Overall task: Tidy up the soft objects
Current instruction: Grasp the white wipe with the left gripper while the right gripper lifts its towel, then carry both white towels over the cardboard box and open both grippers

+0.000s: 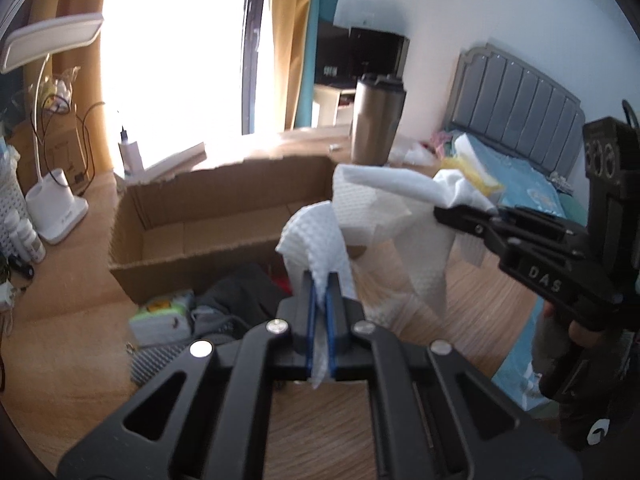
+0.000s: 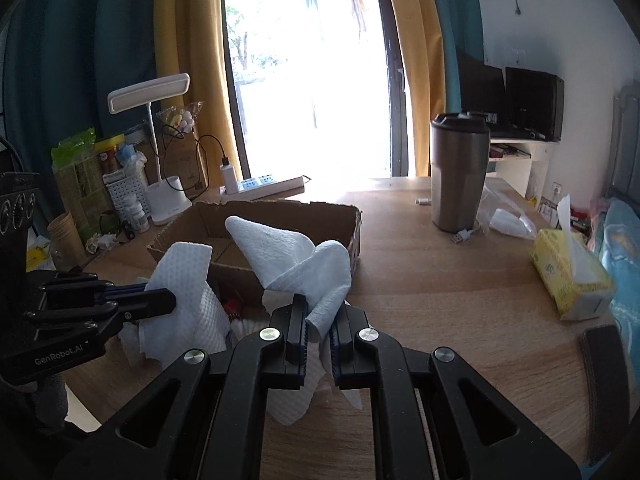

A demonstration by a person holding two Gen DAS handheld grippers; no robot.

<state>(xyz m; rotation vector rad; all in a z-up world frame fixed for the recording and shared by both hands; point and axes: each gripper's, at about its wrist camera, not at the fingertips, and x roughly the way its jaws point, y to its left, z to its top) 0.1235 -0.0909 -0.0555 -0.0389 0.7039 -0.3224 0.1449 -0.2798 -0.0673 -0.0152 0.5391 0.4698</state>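
— Above the desk (image 2: 460,280), what holds the white paper towel (image 2: 288,256)?
— Both: the left hand-held gripper (image 1: 320,280) pinches one embossed corner, the right hand-held gripper (image 2: 320,312) clamps another bunched end (the sheet hangs between them, in front of the cardboard box (image 2: 320,216)).
— Beneath it?
— Dark items, partly hidden; hard to make out.
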